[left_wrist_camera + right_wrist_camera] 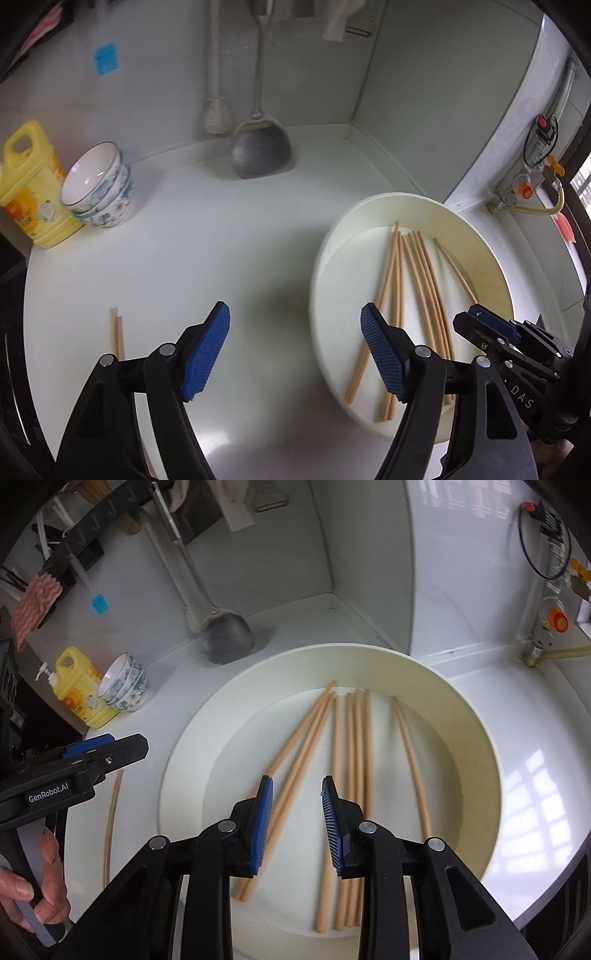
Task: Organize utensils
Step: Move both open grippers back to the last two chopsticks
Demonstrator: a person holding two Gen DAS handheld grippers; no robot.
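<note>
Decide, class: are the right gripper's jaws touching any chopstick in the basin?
Cannot tell. In the right wrist view the right gripper stands open over the chopsticks in the basin; height is unclear.

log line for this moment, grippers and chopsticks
left gripper: open, empty | right gripper: open, over round cream basin | wooden chopsticks: loose in basin

Counts around the round basin

Inside the basin (480, 716) lie eight chopsticks (354, 746); two more chopsticks (117, 334) rest on the counter left of it. Further left of the basin stand three stacked bowls (99, 184) and one yellow bottle (33, 184). Behind it hangs one metal spatula (260, 147).
</note>
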